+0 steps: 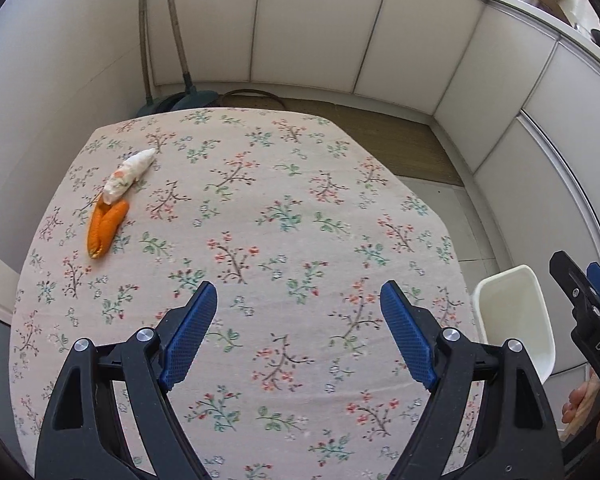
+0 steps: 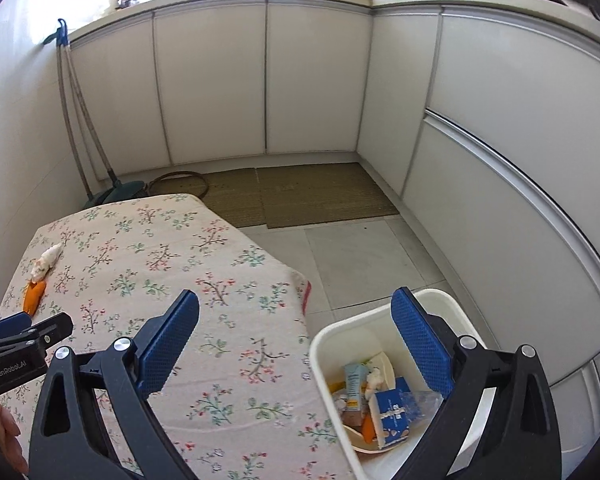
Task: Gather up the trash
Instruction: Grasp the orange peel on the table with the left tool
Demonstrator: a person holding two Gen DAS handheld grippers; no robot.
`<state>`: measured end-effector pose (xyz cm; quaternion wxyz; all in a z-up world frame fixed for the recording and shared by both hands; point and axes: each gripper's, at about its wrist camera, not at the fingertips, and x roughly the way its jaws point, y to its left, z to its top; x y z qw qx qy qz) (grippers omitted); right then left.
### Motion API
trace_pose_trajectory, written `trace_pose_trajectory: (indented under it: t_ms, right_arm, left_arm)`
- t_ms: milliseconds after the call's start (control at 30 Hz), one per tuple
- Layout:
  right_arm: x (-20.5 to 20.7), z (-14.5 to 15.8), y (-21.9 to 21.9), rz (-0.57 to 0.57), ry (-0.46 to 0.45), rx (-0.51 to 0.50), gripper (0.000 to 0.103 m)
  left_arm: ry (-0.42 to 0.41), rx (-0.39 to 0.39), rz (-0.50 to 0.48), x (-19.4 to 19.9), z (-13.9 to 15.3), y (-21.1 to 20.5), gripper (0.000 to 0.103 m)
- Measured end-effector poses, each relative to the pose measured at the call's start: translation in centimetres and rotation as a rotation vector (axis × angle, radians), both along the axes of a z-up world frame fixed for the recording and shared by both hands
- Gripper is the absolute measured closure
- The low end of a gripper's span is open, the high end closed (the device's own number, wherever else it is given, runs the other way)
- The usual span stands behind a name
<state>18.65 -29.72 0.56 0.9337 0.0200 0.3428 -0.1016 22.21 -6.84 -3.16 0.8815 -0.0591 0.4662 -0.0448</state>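
Judging from how things lie, most of the collecting seems done: the white bin (image 2: 384, 344) beside the table (image 2: 204, 360) already holds several pieces of trash, among them a blue carton (image 2: 394, 410), a pale tube-like pack (image 2: 354, 386) and some orange bits. On the flowered cloth only two things are left, a crumpled white paper (image 1: 130, 174) and an orange peel (image 1: 106, 228), which lie touching each other near the far left edge of the table, well apart from both tongs. The rest of the cloth shows nothing to pick up. The left tongs (image 1: 298, 308) hang above the near middle of the table, tilted steeply down, with the blue pads wide apart and nothing between them. The right tongs (image 2: 296, 320) point down less steeply, over the table's right edge and the bin; they also stand wide open and empty, one pad over the cloth and the other over the bin's mouth. I think the next step is to reach to the far left for the paper and the peel, most easily with the left tongs, and then carry them to the bin.
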Motion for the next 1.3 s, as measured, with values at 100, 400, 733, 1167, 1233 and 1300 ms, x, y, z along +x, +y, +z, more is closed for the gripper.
trace_pose_trajectory:
  t_ms: [100,400,733,1167,1233,1300]
  right_arm:
    - [1.0,-0.1,3.0,0.047,-0.008,-0.022,0.009]
    - [3.8,-1.0,9.8,0.163,-0.006,-0.039,0.009]
    - [5.6,-2.7,15.6,0.282,0.014,-0.080,0.009]
    - [7.0,-5.1,16.7,0.338,0.090,-0.088,0.009]
    - [7.4,-5.5,17.0,0.360,0.109,-0.071,0.009]
    - [8.0,-5.9,17.3,0.376,0.131,-0.043,0.009]
  left_arm:
    - [0.019,-0.003,0.046,0.6,-0.8,2.5,0.023]
    - [0.042,0.032,0.177,3.1,-2.9,10.2,0.023]
    - [0.049,0.094,0.281,7.0,-6.4,16.2,0.025]
    - [0.101,0.090,0.214,10.4,-9.7,17.7,0.058]
    - [0.103,0.077,0.212,10.2,-9.6,17.8,0.074]
    - [0.107,0.041,0.219,9.8,-9.2,18.4,0.078]
